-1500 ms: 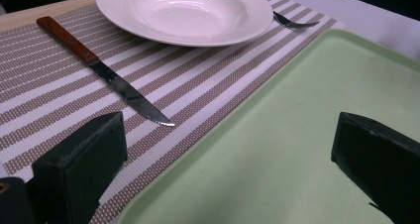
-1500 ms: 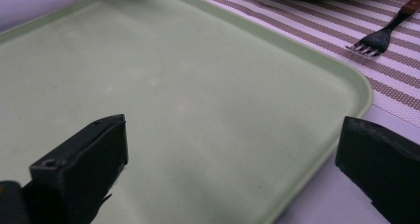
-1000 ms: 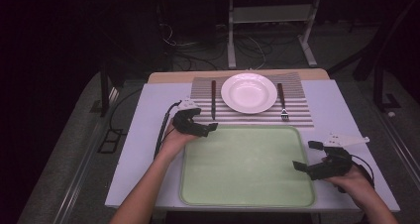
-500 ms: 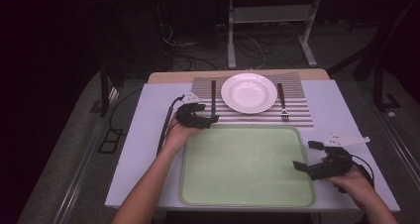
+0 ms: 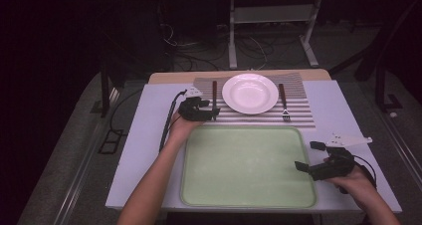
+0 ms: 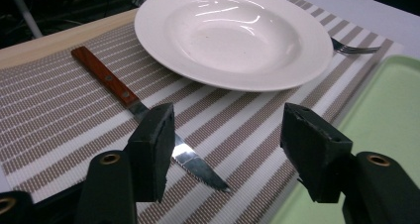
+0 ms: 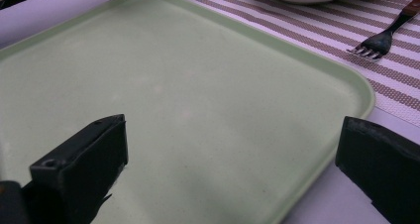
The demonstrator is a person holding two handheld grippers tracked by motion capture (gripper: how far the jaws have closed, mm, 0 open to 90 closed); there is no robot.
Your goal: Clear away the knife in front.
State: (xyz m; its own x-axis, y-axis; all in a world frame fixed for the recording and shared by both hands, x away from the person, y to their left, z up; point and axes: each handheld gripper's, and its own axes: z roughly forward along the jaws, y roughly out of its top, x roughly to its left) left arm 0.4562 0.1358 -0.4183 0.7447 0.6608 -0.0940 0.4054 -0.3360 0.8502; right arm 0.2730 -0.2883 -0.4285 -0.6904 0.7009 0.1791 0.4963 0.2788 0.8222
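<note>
Knife [image 6: 148, 116]: on striped mat [image 6: 59, 115], left of plate [image 6: 233, 35], blade near.
Left gripper [image 6: 225, 149]: half open, jaws just closing, astride blade, not pressing.
Right gripper [image 7: 233, 174]: wide open, empty, over tray [image 7: 198, 110] right edge.
Fork [image 7: 379, 38]: far, right of plate.

The left tool [image 5: 215, 114] has slid forward to the knife [image 5: 214, 94], its jaws closing partway.

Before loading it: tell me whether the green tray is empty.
Empty. The green tray shows bare surface throughout; knife, plate and fork lie on the placemat.
</note>
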